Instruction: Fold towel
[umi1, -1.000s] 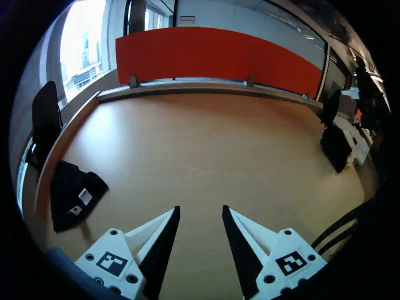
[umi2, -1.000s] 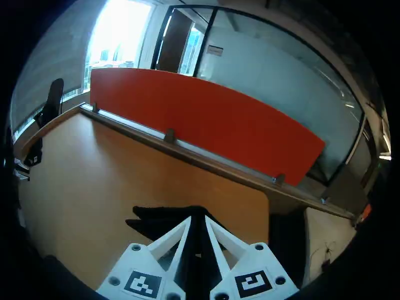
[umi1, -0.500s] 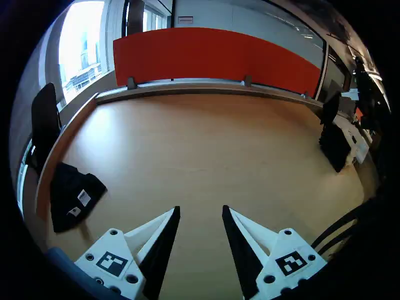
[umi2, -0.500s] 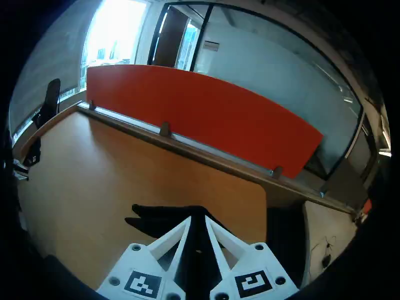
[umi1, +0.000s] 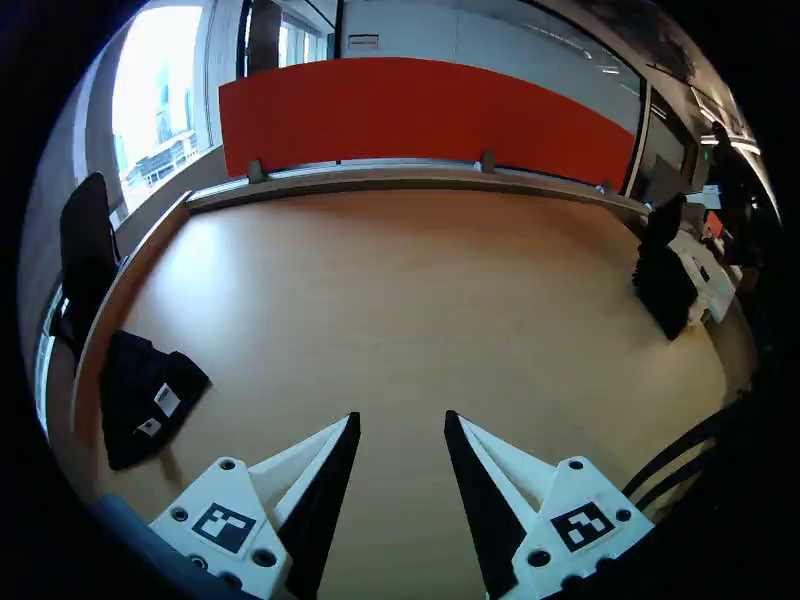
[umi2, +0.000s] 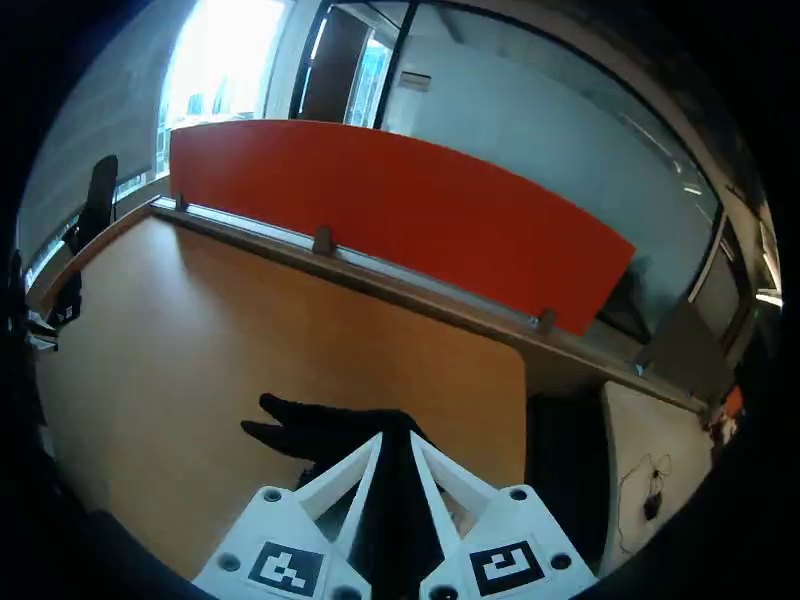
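In the right gripper view a black towel (umi2: 318, 430) lies on the wooden table (umi2: 200, 330) near its right edge. My right gripper (umi2: 395, 436) is shut on it, with black cloth filling the narrow gap between the fingers and a corner trailing out to the left. In the left gripper view my left gripper (umi1: 400, 416) hangs open over bare table (umi1: 420, 290), with nothing between its fingers. Another black cloth (umi1: 140, 395), folded and showing small white labels, lies at the table's left edge, left of that gripper and apart from it.
An orange divider panel (umi1: 420, 105) runs along the table's far edge. A dark chair (umi1: 85, 250) stands off the left side. At the right edge a dark shape (umi1: 665, 280) rises; I cannot tell what it is. Windows and glass walls lie behind.
The towel's trailing corner has shifted slightly in the right gripper view as that gripper moved a little. The left gripper view has drifted slightly; its fingers stay open.
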